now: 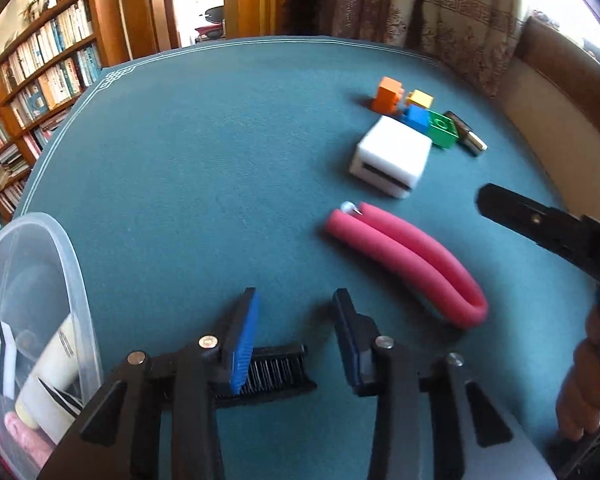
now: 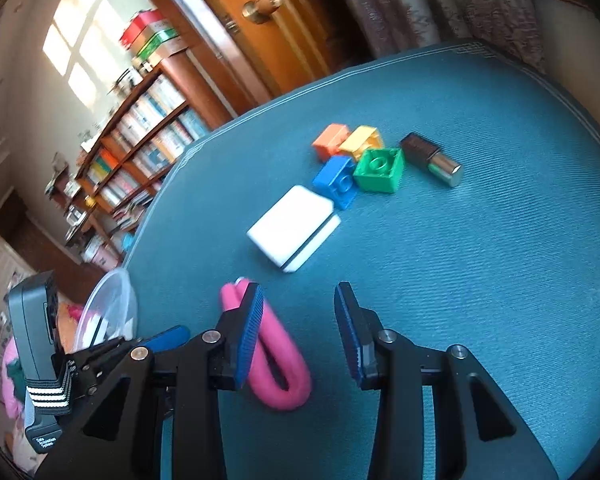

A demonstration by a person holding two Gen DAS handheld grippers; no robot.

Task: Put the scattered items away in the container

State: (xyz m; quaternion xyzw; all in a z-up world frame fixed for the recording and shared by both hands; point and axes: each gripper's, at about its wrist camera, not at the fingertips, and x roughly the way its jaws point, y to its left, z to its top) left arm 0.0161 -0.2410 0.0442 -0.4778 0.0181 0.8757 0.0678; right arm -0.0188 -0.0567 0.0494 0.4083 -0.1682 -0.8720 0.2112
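A folded pink foam tube (image 1: 410,258) lies on the teal table (image 1: 200,160), right of my open left gripper (image 1: 296,300). A black brush (image 1: 272,372) lies under that gripper's left finger. Behind the tube sit a white box (image 1: 392,156), orange (image 1: 388,94), yellow (image 1: 420,98), blue (image 1: 417,117) and green (image 1: 443,128) bricks, and a dark cylinder with a metal end (image 1: 466,133). The clear plastic container (image 1: 72,280) at the left holds a cream tube and other items. My right gripper (image 2: 300,300) is open, empty, above the pink tube (image 2: 278,364).
A bookshelf (image 1: 40,92) stands beyond the table's left edge, curtains (image 1: 420,0) and a cushioned seat (image 1: 560,112) behind and right. A hand (image 1: 588,380) holds the right gripper at the right edge of the left wrist view. Bare tabletop (image 2: 480,260) lies between the bricks and the right gripper.
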